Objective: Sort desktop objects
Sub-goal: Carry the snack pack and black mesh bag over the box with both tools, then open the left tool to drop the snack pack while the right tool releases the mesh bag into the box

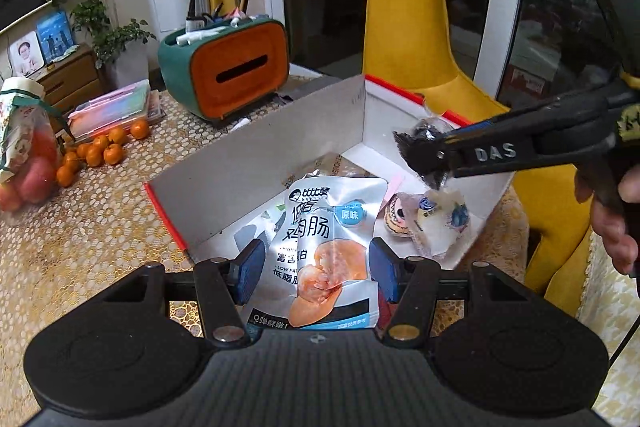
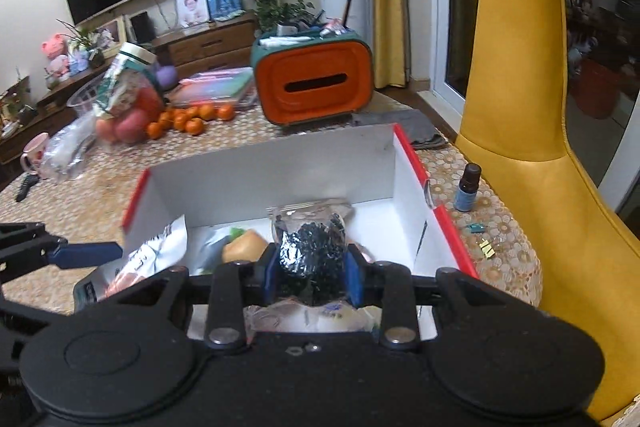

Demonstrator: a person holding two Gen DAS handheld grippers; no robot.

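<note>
Step in hand, as judged: both items are over the box (image 2: pixel 280 167), ready for deposit. Right tool (image 2: pixel 312 267) pinches a clear bag (image 2: pixel 310 247) of dark pieces above the box interior. Left tool (image 1: pixel 316 267) stands half spread with a silver pouch (image 1: pixel 320 247) between its pads; whether the pads press it cannot be told. Next move calls for lowering each item clear of the walls, then releasing. Box sits on the worktop (image 1: pixel 100 227) and already contains small wrapped snacks (image 1: pixel 432 219) and other packets. Beside it stand a bottle (image 2: pixel 468 187) and, behind, an orange organiser (image 2: pixel 316 83) holding pens.
</note>
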